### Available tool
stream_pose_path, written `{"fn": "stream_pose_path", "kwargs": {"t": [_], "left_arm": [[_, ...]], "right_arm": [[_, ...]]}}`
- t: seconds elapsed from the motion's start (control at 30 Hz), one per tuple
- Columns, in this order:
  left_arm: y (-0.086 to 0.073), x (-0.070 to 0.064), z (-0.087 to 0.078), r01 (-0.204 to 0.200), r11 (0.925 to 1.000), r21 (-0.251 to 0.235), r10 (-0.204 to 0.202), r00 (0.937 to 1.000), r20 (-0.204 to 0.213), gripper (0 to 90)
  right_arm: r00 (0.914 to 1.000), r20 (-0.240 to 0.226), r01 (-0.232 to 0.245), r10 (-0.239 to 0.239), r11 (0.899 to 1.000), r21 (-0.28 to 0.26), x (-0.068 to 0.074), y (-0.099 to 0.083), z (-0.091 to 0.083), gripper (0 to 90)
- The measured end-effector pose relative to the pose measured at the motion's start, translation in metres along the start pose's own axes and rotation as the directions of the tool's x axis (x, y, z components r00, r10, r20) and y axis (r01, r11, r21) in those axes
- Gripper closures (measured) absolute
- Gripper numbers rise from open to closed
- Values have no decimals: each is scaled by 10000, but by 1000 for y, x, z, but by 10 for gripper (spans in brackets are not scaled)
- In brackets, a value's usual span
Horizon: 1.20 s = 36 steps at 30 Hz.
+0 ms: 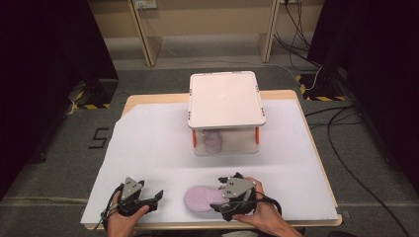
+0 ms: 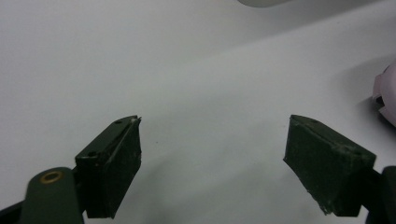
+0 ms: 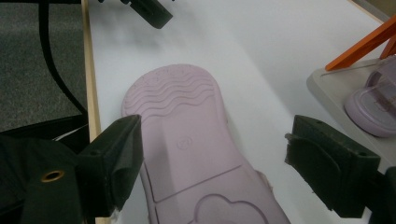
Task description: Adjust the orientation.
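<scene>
A pink slipper [image 3: 196, 154] lies sole-up on the white sheet [image 3: 261, 51] between the right gripper [image 3: 212, 158]'s spread jaws, reaching beyond their tips. Outside the right-hand finger [image 3: 327, 158], another slipper [image 3: 373, 109] rests in a box [image 3: 327, 86].

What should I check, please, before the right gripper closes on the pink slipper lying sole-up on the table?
1. Right gripper open: ok.
2. Pink slipper between its jaws: ok; it lies sole-up, reaching past them.
3. Jaws low enough to catch the slipper's edges: cannot tell.
4. Left gripper open, holding nothing: ok.
5. Left gripper apart from the slipper: ok.
6. Storage box already holds the other slipper behind its clear wall: ok.
</scene>
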<state>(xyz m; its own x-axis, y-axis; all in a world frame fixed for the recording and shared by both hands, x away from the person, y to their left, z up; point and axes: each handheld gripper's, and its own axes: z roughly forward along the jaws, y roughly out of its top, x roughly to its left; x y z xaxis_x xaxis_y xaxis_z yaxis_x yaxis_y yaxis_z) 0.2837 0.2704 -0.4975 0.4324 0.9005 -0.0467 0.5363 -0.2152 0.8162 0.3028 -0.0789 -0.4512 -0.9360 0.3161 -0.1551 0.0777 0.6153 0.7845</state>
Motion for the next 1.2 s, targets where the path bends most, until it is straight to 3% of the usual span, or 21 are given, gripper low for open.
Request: {"fn": "stream_pose_path", "kwargs": {"t": [0.23, 0.33, 0.47, 0.6, 0.83, 0.93, 1.0, 1.07, 1.17, 1.2], "left_arm": [[0, 0, -1, -27, 10000, -54, 27, 10000, 12, 183], [0, 0, -1, -27, 10000, -2, 27, 10000, 24, 182], [0, 0, 0, -30, 10000, 17, 30, 10000, 29, 182], [0, 1, 0, -28, 10000, 23, 27, 10000, 17, 183], [0, 0, -1, -27, 10000, 27, 27, 10000, 1, 182], [0, 0, -1, -23, 10000, 11, 23, 10000, 15, 182], [0, 1, -1, -14, 10000, -2, 14, 10000, 23, 183], [0, 1, -1, -27, 10000, 11, 27, 10000, 5, 183], [0, 0, -1, -30, 10000, 5, 30, 10000, 27, 182], [0, 0, -1, -29, 10000, 3, 29, 10000, 25, 182]], "right_arm": [[9968, 10, 801, -801, 9965, 243, 9, 1, 6, 179], [9964, -148, 846, -840, 9955, 423, 12, -1, 9, 177], [9914, -121, 1306, -1300, 9893, 656, 15, -2, 11, 174], [9881, 112, 1521, -1533, 9857, 718, 13, -2, 11, 239], [9991, 33, 411, -414, 9979, 493, 0, -6, 9, 258], [9994, -104, -341, 344, 9988, 349, -6, -8, 9, 281], [9924, -214, -1206, 1209, 9926, 157, -12, -10, 7, 291], [9739, -389, -2235, 2236, 9747, 71, -21, -13, 6, 293], [9476, -704, -3132, 3117, 9496, -113, -30, -19, 3, 303], [9429, -733, -3271, 3249, 9448, -198, -33, -20, 2, 307]]}}
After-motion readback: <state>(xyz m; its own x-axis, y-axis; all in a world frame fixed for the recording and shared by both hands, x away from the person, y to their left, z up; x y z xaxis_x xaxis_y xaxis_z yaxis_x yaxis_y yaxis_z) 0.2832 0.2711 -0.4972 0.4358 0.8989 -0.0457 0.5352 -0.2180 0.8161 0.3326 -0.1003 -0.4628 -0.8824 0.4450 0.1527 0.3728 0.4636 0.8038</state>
